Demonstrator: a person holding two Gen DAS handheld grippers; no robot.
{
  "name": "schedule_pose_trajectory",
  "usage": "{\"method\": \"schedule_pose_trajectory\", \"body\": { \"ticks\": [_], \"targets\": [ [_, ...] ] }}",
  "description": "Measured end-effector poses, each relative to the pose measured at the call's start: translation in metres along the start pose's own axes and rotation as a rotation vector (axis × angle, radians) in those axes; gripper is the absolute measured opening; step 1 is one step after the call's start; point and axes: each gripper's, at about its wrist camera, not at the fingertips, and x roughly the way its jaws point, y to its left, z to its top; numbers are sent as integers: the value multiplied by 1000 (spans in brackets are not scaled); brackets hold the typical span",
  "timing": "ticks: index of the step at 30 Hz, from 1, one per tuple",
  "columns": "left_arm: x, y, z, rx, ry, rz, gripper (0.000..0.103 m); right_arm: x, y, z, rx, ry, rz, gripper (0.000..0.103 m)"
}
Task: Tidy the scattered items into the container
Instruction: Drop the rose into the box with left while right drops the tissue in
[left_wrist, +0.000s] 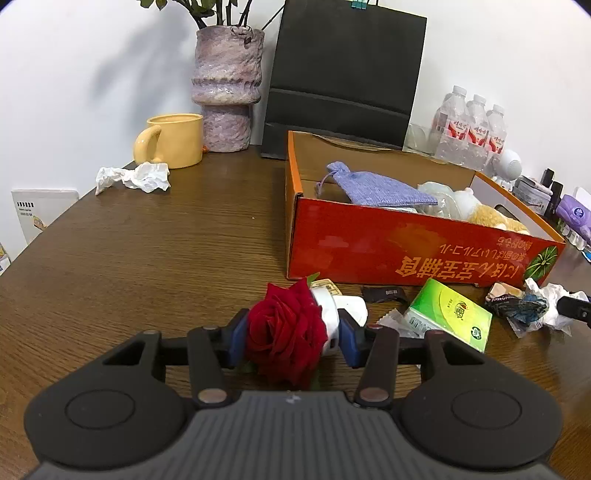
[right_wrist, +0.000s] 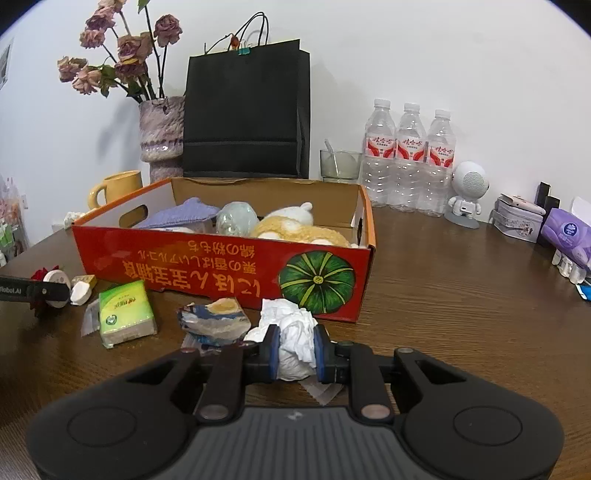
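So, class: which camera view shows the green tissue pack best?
The right wrist view: the green tissue pack lies whole and unobstructed on the brown wooden table. In the left wrist view, the same pack is partly hidden behind the left gripper.

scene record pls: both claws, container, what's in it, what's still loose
left claw: shut on red rose
right claw: shut on crumpled tissue
container: orange cardboard box, open top
inside: purple pouch, plush toy
loose on table: green tissue pack, crumpled wrapper, second tissue wad by yellow mug
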Motion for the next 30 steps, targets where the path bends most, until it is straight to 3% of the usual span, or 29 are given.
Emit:
{"method": "schedule_pose_trajectory", "body": {
  "ticks": [7,12,19,25,30],
  "targets": [
    [-13,-3,0,10,-50,-2,49,-12,-1,2,22,-53,-1,17],
    [-34,-8,7,2,-112,-43,49,-28,-7,11,69,-103,39,17],
    [-49,-25,49,23,-184,-103,49,-36,-12,51,77,-166,79,17],
    [-29,-45,97,5,-229,-129,49,-10,-6,100,60,-208,74,17],
    [5,-55,121,-77,-247,-121,49,34,-1,120,74,-221,-20,17]
  ]
}}
